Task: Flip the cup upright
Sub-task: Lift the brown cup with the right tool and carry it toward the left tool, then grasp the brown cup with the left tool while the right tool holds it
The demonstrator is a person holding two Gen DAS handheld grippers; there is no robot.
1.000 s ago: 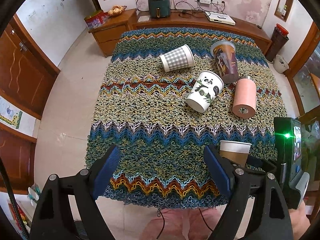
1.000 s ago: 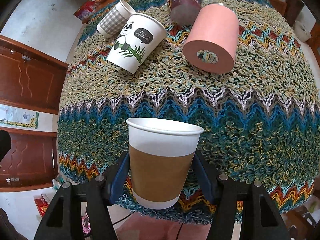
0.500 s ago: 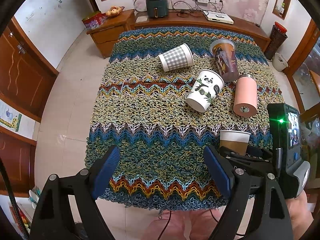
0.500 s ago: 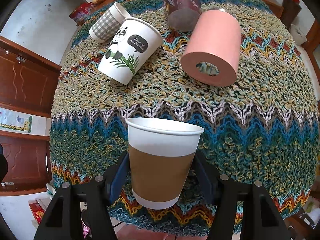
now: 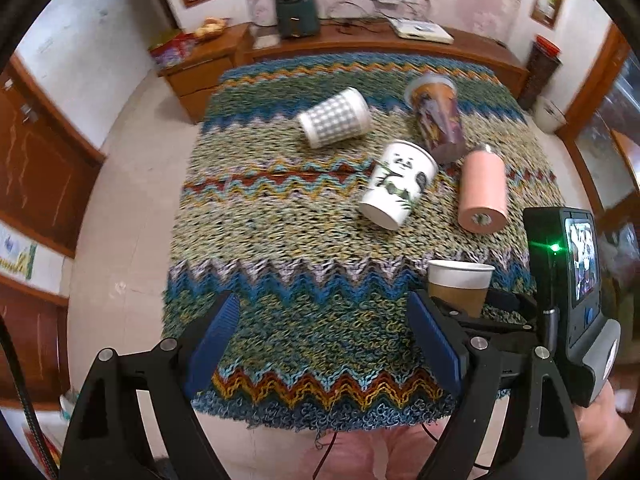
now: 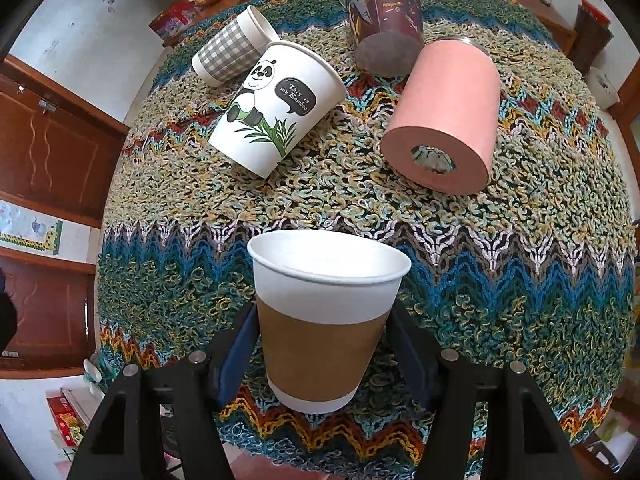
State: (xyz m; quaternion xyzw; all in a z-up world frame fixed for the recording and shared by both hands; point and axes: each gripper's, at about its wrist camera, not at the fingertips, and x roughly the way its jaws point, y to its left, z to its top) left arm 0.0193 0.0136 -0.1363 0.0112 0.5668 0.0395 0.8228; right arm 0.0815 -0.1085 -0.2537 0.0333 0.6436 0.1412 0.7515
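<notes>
A white paper cup with a brown sleeve stands mouth up between my right gripper's blue pads, which are shut on it near the table's front edge; it also shows in the left wrist view. My left gripper is open and empty above the front edge, left of that cup. A panda cup, a grey checked cup, a dark printed cup and a pink tumbler lie on their sides farther back.
A zigzag knitted cloth covers the whole table. A wooden sideboard runs behind it with an air fryer. Tiled floor lies to the left.
The right gripper has brought the held cup a little farther over the table, with the rim tipped slightly toward the camera. The left gripper's view has pulled back and shifted a little, still open.
</notes>
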